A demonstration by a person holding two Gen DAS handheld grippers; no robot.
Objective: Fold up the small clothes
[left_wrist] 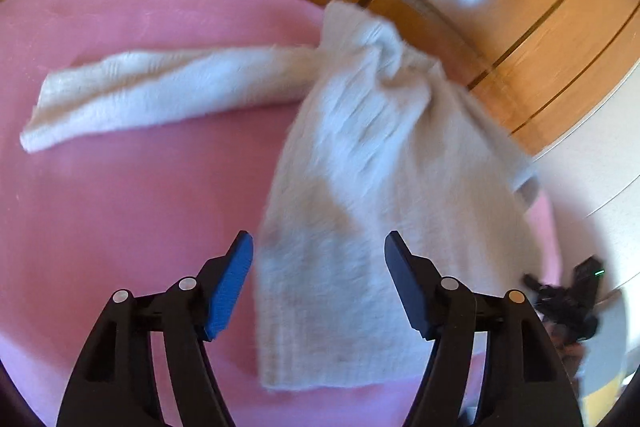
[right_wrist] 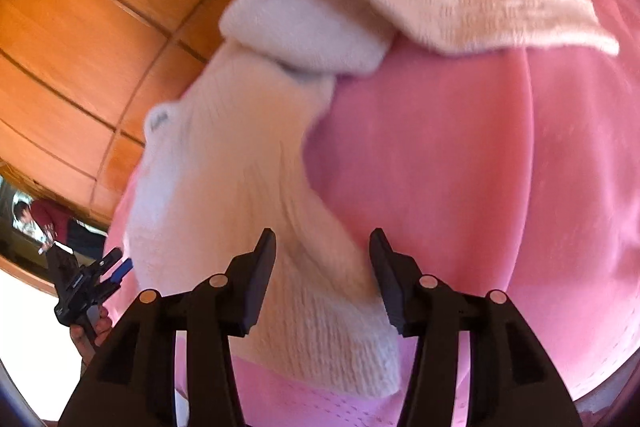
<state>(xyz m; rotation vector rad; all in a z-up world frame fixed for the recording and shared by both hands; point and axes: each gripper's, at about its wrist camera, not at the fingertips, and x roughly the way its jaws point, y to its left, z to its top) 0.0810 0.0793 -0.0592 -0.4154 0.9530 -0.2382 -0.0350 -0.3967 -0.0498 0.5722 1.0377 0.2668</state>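
Both grippers stand open with nothing pressed between their pads. The left gripper frames the near hem of the fuzzy cream-white knitted garment, and the right gripper frames its ribbed cuff end, but in each view the cloth lies loose in the gap, free of the jaws. The garment's long axis runs away from both grippers toward its bunched middle, where a narrow sleeve-like strip branches off sideways and lies flat across the pink cloth. Each hand sits at one near end, so neither is clearly nearer; the far bunch and the strip look like what the next fold has to deal with. The pink cloth covers the worktop, with creases showing in the right wrist view. Beyond it lies an orange-brown wooden floor in wide panels, with glare.
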